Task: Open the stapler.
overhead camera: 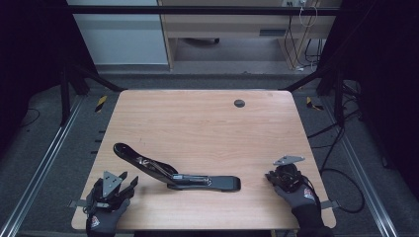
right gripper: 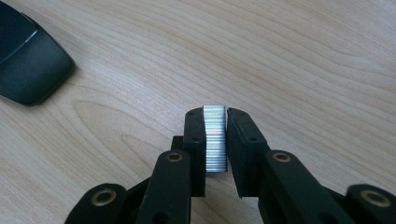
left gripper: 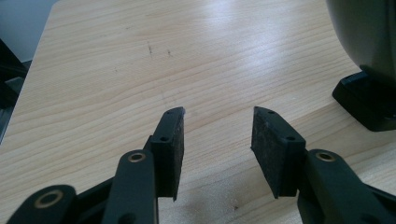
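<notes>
Strip of staples (right gripper: 215, 138), light, brittle, easily snapped, pinched flat-sided between right gripper (right gripper: 215, 116) fingers; left gripper (left gripper: 217, 122) fingers spread beside opened stapler (overhead camera: 173, 173).

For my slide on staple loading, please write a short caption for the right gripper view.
Right gripper shut on a silver strip of staples above the wooden table, with the black stapler at upper left.

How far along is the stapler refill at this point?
Done: the stapler lies swung open on the table, its top arm raised toward the left. In hand: the right gripper is shut on a strip of staples, off to the stapler's right. The left gripper is open with nothing between its pads. Left: load the strip and close the stapler.
</notes>
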